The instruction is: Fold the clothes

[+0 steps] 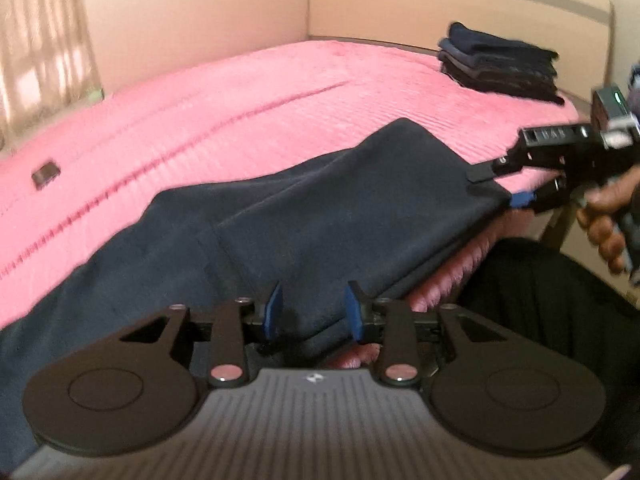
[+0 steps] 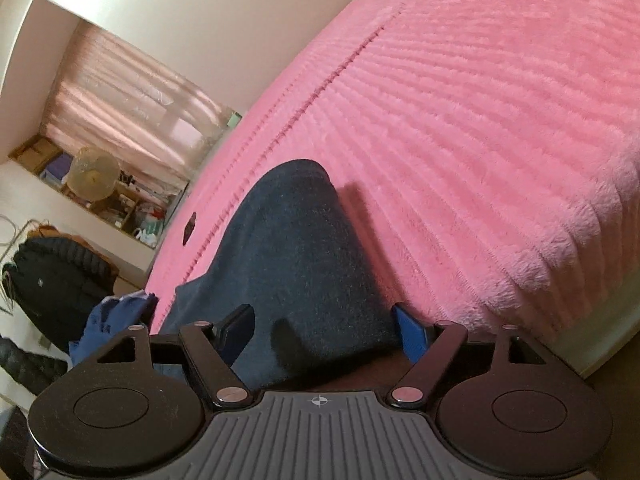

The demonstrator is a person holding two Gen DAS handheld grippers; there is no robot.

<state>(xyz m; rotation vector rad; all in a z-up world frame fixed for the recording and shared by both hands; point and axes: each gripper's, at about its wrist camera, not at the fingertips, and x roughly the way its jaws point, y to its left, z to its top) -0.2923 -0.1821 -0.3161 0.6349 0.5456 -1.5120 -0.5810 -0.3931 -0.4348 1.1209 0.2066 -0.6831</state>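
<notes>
A navy garment (image 1: 304,216) lies spread along the near edge of the pink bed (image 1: 240,100). My left gripper (image 1: 313,314) hovers low over its near hem with the blue pads (image 1: 273,312) apart; their inner faces show, and fabric lies between and under them. My right gripper (image 1: 500,188), held by a hand (image 1: 604,216), reaches the garment's right corner. In the right wrist view that gripper (image 2: 324,332) stands open and wide, and the corner of the garment (image 2: 304,248) lies between its fingers without being pinched.
A stack of folded dark clothes (image 1: 500,64) sits at the far right of the bed by the headboard (image 1: 440,0). A small dark object (image 1: 46,174) lies on the blanket at the left. Beyond the bed (image 2: 480,120) are a fan (image 2: 94,172), shelves and a blue cloth (image 2: 112,320).
</notes>
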